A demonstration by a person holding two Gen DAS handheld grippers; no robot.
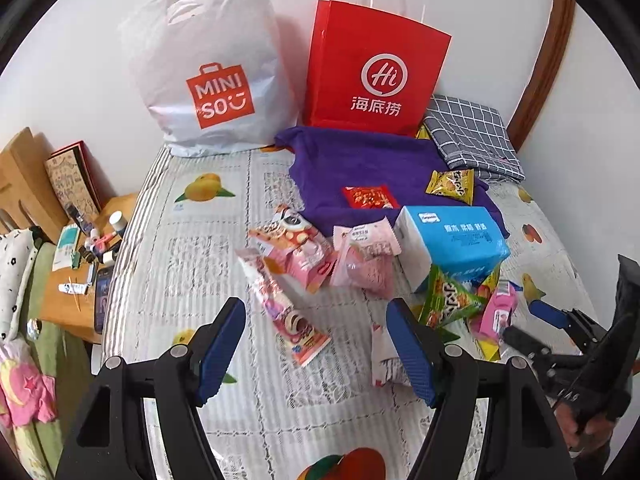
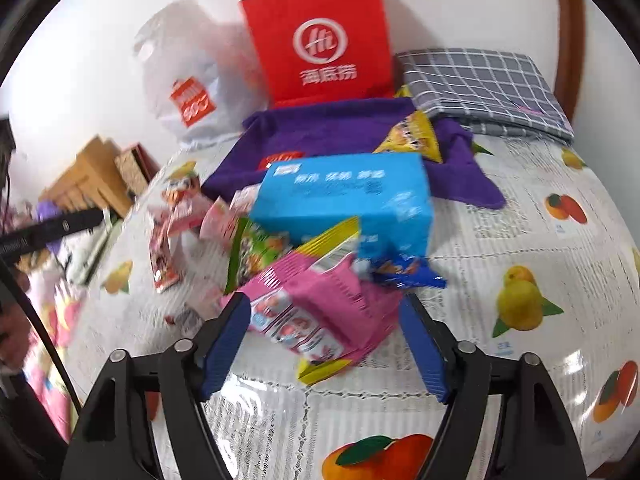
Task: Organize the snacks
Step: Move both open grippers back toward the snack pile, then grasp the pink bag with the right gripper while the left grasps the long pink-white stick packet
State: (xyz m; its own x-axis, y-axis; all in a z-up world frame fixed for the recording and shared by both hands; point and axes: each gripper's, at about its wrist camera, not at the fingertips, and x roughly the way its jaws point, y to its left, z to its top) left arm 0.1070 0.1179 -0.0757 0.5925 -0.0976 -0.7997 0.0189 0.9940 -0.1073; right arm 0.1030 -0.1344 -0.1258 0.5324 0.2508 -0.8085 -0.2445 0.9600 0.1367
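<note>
Both grippers hang over the table with the fruit-print plastic cover point(image 1: 200, 240), and both stand apart with nothing pressed between the blue pads. From the right wrist camera, the right gripper point(image 2: 324, 336) has its jaws spread on either side of a pink foil snack packet with small pictures on the front point(image 2: 316, 312); the packet lies on the cover and the pads do not touch it yet, as far as the blurred picture lets me judge. Behind this packet, at about twelve o'clock, stands a light blue rectangular tissue pack point(image 2: 344, 200), and a green crinkled snack bag point(image 2: 256, 252) lies at eleven o'clock. The left gripper point(image 1: 316, 344) is empty, with a long pink and white snack wrapper point(image 1: 288, 312) lying just ahead of it. At the far wall stand a red paper carrier bag point(image 1: 376, 68) and a white plastic shopping bag point(image 1: 208, 68). I think the step is picking the pink packet; next the right jaws must come lower and close on its middle, without catching the neighbours.
</note>
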